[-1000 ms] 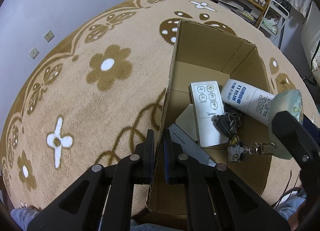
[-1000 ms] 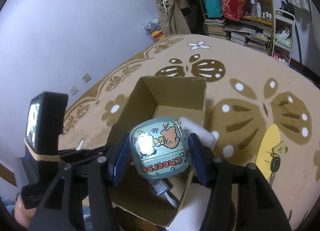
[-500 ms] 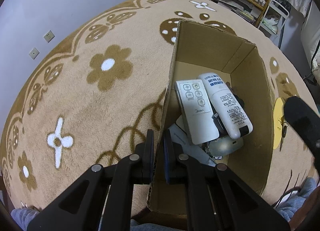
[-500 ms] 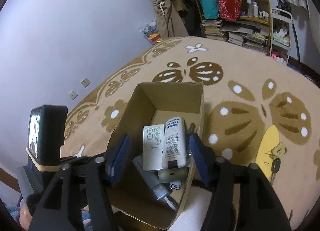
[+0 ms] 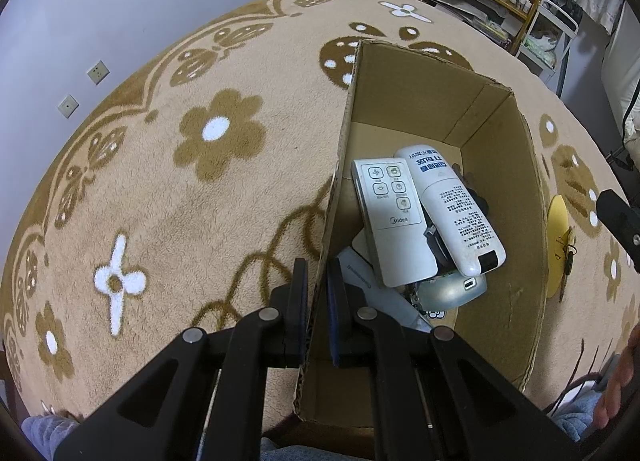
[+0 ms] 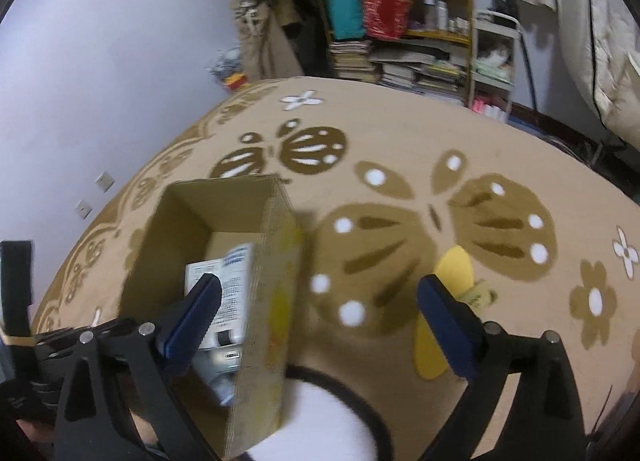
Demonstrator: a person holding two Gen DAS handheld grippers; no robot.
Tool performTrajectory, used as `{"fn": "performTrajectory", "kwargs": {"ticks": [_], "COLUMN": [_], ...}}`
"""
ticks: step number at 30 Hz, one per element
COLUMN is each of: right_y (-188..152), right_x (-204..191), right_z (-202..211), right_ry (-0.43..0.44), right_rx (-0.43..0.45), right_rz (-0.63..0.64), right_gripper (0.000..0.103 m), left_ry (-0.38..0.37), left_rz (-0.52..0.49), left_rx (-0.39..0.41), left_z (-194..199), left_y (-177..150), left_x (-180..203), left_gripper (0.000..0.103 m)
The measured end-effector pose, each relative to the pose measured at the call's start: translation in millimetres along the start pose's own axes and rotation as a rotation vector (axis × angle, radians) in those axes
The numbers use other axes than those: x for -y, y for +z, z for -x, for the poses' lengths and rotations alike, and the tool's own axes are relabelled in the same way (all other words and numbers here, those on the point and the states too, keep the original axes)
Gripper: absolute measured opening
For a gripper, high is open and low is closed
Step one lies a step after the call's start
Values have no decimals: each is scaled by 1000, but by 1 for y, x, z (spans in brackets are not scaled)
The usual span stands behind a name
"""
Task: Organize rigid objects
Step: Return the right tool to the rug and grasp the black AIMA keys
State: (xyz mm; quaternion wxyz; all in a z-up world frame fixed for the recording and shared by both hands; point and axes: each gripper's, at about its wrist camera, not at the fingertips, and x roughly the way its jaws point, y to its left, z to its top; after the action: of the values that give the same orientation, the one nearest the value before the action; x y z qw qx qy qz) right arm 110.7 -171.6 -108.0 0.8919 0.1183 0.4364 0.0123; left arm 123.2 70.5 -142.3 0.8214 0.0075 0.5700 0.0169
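Left gripper (image 5: 317, 313) pinching the box (image 5: 500, 165) wall; right gripper (image 6: 320, 311) opening, nothing between. Remotes (image 5: 394, 221) piled inside the box – keys (image 5: 568, 251) out on the rug (image 5: 160, 181). Could tip the box – pulling that wall.

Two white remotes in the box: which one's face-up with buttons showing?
The flat white remote nearer the clamped box wall: four square buttons showing. The rounded remote beside it shows only its printed label.

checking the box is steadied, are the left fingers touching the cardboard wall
Touching. The left wrist view shows the left gripper clamped on the cardboard box: its side wall runs between both fingers with no gap.
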Motion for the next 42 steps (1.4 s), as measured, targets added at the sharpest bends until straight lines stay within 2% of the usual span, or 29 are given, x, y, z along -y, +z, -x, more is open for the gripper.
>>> {"fn": "performTrajectory", "kwargs": {"ticks": [7, 15, 19, 29, 32, 34, 35, 42], "right_y": [-6, -17, -22, -30, -33, -35, -36, -40], "right_x": [35, 68, 86, 124, 133, 137, 138, 136], "right_z": [-20, -46, -52, -65, -68, -69, -70, -80], "right_ry": [-92, -153, -143, -215, -189, -166, -165, -193], "right_rx": [-38, -115, -142, -147, -157, -161, -163, -190], "right_rz": [-58, -115, -149, -252, -298, -321, -324, -291], "right_gripper": [103, 103, 103, 103, 103, 98, 92, 70], "left_ry": [1, 1, 1, 5, 5, 7, 8, 9], "left_rz": [-1, -1, -1, -3, -4, -6, -7, -8], "left_rx": [0, 0, -1, 0, 0, -1, -1, -1], "left_z": [0, 0, 0, -1, -1, -1, -1, -1], "left_y": [0, 0, 0, 0, 0, 0, 0, 0], "left_x": [0, 0, 0, 0, 0, 0, 0, 1], "left_gripper": [8, 8, 8, 9, 9, 9, 9, 9]}}
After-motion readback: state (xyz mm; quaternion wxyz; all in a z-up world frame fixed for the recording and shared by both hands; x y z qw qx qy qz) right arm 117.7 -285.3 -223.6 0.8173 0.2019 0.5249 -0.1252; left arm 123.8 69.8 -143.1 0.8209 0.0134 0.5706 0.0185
